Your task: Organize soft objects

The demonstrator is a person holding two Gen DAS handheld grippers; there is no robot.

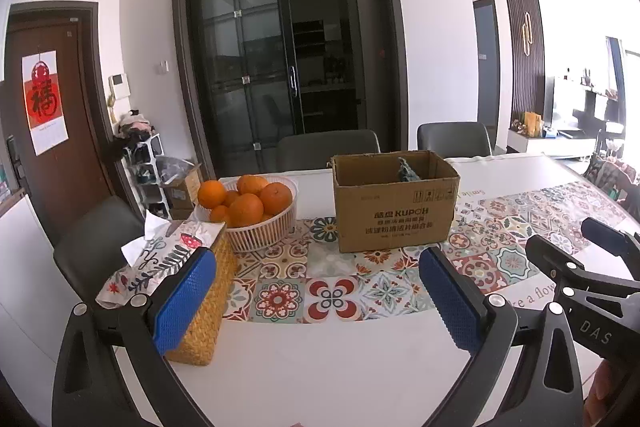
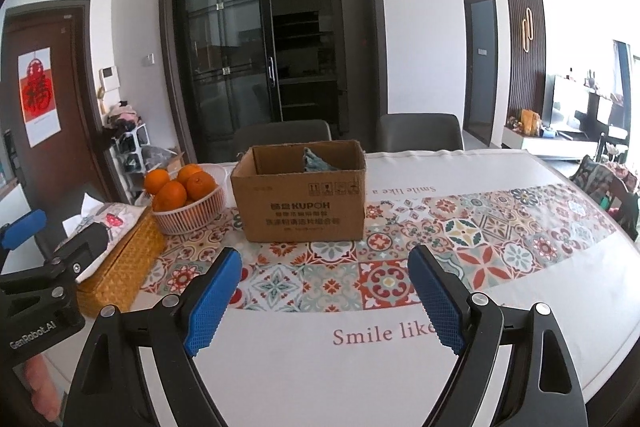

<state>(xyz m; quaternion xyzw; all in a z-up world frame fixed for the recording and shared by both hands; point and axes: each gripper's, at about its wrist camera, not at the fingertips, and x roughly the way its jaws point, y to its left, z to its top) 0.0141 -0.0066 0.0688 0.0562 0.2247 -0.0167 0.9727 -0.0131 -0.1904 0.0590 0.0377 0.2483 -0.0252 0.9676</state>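
An open cardboard box (image 1: 396, 211) stands on the patterned table runner; it also shows in the right wrist view (image 2: 300, 203). A grey-blue soft cloth (image 1: 406, 169) pokes up inside it, also seen in the right wrist view (image 2: 316, 159). My left gripper (image 1: 318, 263) is open and empty above the table, short of the box. My right gripper (image 2: 324, 263) is open and empty, also in front of the box. The right gripper's body (image 1: 580, 267) shows at the right edge of the left wrist view; the left gripper's body (image 2: 44, 259) shows at the left of the right wrist view.
A white basket of oranges (image 1: 248, 203) sits left of the box. A wicker tissue box (image 1: 188, 267) with a floral cover stands at the table's left, close to my left finger. Grey chairs (image 1: 328, 147) stand behind the table (image 1: 320, 367). Sliding glass doors are beyond.
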